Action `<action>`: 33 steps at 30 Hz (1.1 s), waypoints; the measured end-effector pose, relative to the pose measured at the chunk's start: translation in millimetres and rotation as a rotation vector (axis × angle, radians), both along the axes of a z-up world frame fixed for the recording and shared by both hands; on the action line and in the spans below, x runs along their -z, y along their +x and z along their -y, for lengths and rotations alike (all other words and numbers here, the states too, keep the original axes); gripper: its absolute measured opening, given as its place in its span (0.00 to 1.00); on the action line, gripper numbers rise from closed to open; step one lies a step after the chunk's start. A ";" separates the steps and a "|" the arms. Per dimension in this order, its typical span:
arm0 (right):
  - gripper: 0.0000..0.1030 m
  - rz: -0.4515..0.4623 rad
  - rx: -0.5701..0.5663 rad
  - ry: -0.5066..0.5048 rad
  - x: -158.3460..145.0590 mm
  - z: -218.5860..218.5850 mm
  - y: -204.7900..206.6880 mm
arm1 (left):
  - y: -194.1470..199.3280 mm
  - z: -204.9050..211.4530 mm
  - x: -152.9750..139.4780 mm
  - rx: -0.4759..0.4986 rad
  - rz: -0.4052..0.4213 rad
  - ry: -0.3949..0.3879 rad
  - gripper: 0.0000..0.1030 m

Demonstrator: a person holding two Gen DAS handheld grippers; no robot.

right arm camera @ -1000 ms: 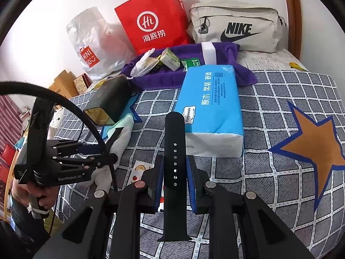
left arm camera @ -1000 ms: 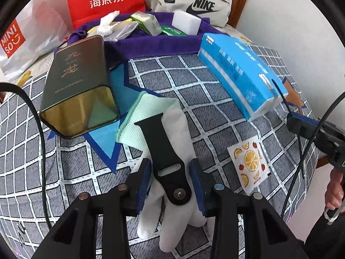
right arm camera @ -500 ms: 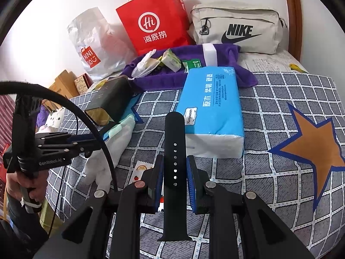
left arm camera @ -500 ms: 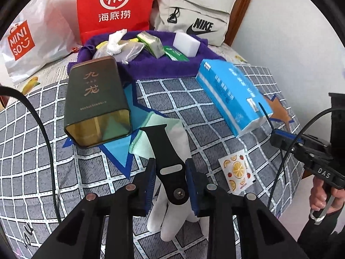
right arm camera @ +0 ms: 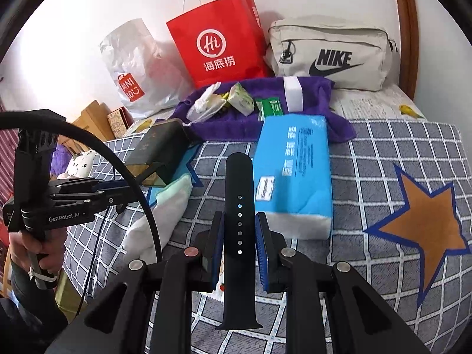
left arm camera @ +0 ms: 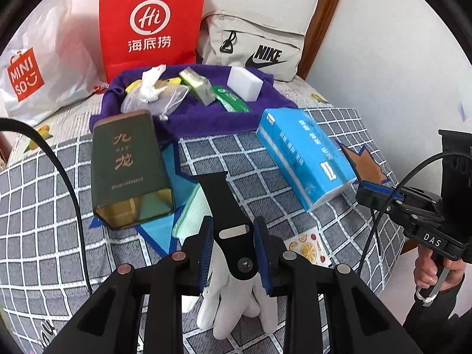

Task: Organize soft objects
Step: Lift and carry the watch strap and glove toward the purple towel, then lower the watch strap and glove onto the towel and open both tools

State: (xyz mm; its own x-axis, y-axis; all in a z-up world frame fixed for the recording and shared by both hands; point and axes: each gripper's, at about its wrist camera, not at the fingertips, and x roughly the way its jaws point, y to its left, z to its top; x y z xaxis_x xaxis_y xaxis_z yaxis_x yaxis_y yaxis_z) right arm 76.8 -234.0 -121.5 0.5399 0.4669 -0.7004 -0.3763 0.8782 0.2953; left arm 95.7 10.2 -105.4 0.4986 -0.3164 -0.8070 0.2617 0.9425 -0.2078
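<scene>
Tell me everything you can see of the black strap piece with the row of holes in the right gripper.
The black rubbery watch strap piece with a row of holes is a long flat band with a rounded far end and a wider flared near end. It stands lengthwise between the right gripper, whose blue pads press its edges mid-length. It is held above the grey checked bedspread, its tip pointing toward the blue tissue pack, touching nothing else.

NIKE on beige bag (right arm camera: 333, 50); MINISO on white bag (left arm camera: 38, 79); Hi on red bag (left arm camera: 150, 20)
</scene>
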 end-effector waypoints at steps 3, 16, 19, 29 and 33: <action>0.20 0.007 -0.002 -0.006 -5.7 -1.2 5.3 | 4.3 -0.5 -5.0 0.007 0.009 -0.003 0.25; 0.20 0.052 -0.024 -0.022 -30.0 -13.5 43.3 | 36.6 -18.7 -23.4 -0.015 0.030 -0.027 0.25; 0.20 0.062 -0.025 -0.022 -36.9 -16.3 56.4 | 48.6 -21.5 -29.6 -0.019 0.041 -0.025 0.25; 0.20 0.096 -0.028 -0.045 -52.9 -25.3 110.2 | 92.6 -30.8 -42.7 -0.014 0.073 -0.011 0.25; 0.20 0.082 -0.028 -0.035 -52.5 -27.7 135.0 | 109.2 -35.8 -41.9 -0.021 0.068 -0.008 0.25</action>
